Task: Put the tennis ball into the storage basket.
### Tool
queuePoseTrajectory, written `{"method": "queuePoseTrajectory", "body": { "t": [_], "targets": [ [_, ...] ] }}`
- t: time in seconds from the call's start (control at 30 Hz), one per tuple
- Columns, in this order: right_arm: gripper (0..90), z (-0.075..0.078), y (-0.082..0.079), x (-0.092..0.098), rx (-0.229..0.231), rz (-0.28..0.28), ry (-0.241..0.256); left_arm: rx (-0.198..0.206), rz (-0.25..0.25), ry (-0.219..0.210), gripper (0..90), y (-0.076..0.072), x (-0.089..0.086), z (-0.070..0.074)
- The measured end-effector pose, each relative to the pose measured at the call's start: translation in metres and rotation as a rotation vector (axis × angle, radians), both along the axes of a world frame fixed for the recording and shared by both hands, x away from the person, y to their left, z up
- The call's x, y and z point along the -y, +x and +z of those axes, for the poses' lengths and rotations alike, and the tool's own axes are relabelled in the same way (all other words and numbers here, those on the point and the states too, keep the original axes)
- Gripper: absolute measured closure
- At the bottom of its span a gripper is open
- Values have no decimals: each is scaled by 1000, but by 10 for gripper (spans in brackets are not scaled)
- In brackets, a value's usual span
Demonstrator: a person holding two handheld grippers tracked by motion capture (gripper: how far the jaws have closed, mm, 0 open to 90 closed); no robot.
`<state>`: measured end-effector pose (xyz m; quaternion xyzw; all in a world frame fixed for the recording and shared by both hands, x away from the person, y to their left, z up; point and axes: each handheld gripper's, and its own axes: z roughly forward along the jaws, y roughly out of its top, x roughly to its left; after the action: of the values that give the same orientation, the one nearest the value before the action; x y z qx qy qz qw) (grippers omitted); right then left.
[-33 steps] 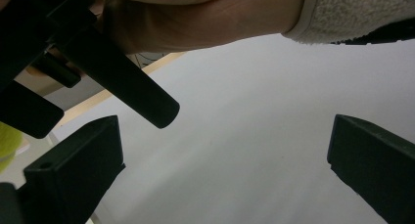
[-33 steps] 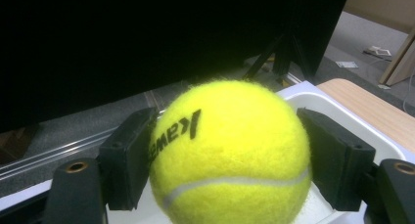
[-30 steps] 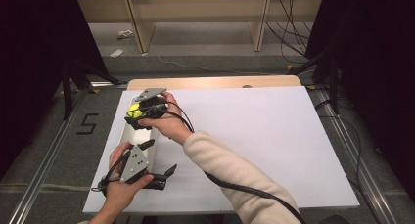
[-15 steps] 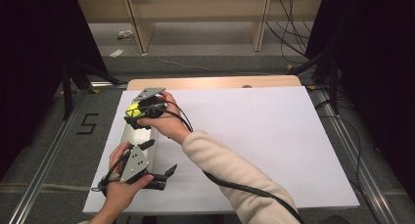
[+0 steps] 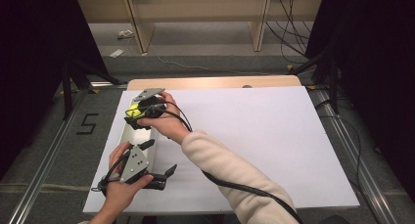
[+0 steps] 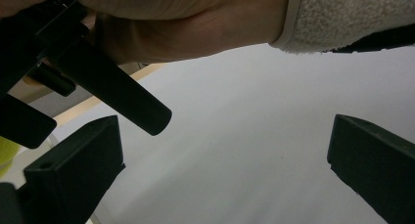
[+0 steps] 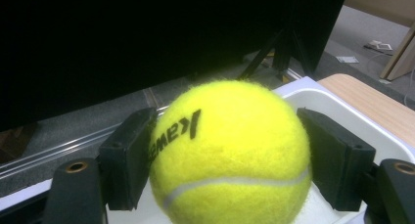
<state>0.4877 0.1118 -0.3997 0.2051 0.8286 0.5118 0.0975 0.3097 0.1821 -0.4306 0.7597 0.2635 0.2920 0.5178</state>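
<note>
Almost nothing differs from the pictures half a second and a second back: the tennis ball (image 7: 230, 153) sits in the same spot over the far end of the white tray (image 5: 128, 136), and both hands are where they were, apart from perhaps a very slight shift of the right hand that is too small to be sure of

One tennis ball is in sight, yellow with a white seam and black lettering on its felt. In the right gripper view it sits squarely between the two black jaws, each pad pressed against a side of it, so the right gripper (image 5: 138, 117) is clenched on the ball. Behind and under the ball that view shows the rim and inside of the tray; whether the ball touches the tray floor cannot be told

One tray is there, long and narrow, lying along the left edge of the white table (image 5: 274, 136), with a strip of bare wood at the table's far edge

Two grippers are in use. The left gripper (image 5: 159, 160) is at the near end of the tray, held low over the white surface, its jaws spread wide with nothing between them; in the left gripper view the person's right wrist and cream fleece sleeve (image 6: 352, 16) cross above those jaws
</note>
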Motion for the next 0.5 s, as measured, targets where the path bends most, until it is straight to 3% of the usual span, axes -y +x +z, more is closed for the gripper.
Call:
{"method": "queuePoseTrajectory", "body": {
  "t": [0.5],
  "targets": [
    [267, -2, 1, -2, -2, -3, -6, -1, -3, 0, 0, 0, 0, 0]
  ]
}}
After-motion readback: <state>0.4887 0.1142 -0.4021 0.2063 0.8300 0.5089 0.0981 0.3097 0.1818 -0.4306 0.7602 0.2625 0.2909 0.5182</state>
